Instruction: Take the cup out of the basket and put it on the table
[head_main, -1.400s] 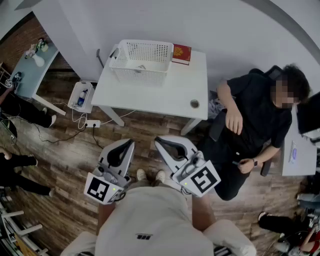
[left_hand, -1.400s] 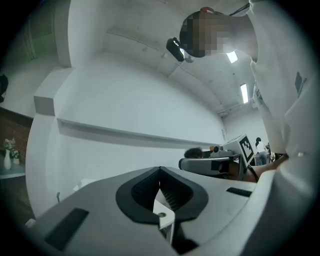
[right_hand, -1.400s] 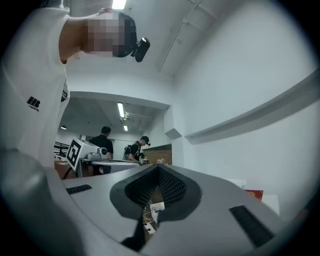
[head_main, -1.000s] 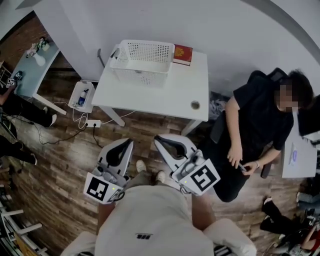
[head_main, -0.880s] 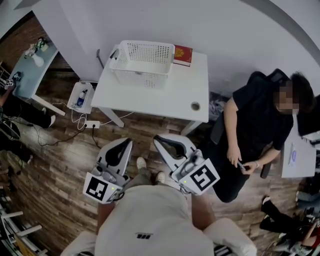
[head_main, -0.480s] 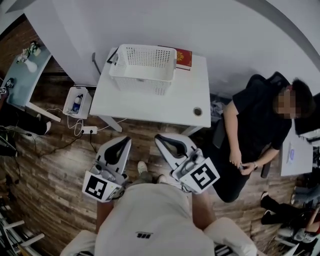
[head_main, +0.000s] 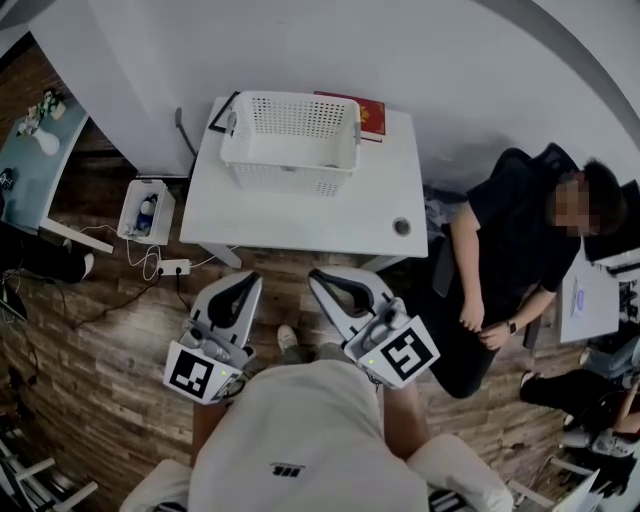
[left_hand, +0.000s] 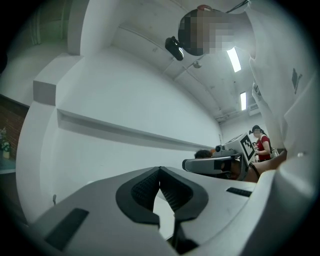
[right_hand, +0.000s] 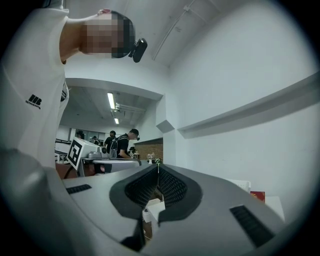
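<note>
Plank floor (head_main: 90, 330) at lower left, white tabletop (head_main: 310, 215) up centre against a pale wall, a seated person in black (head_main: 510, 250) at the right. Since a moment ago the tabletop has slid lower and grown in frame. Left tongs (head_main: 243, 285) and right tongs (head_main: 322, 281), bottom centre, are both pinched closed on nothing. The floor bin (head_main: 122, 205) at left holds a bottle (head_main: 146, 212). The white basket (head_main: 290, 175) sits at the tabletop's far edge, a red book (head_main: 368, 115) beside it, and the cup can't be made out inside.
</note>
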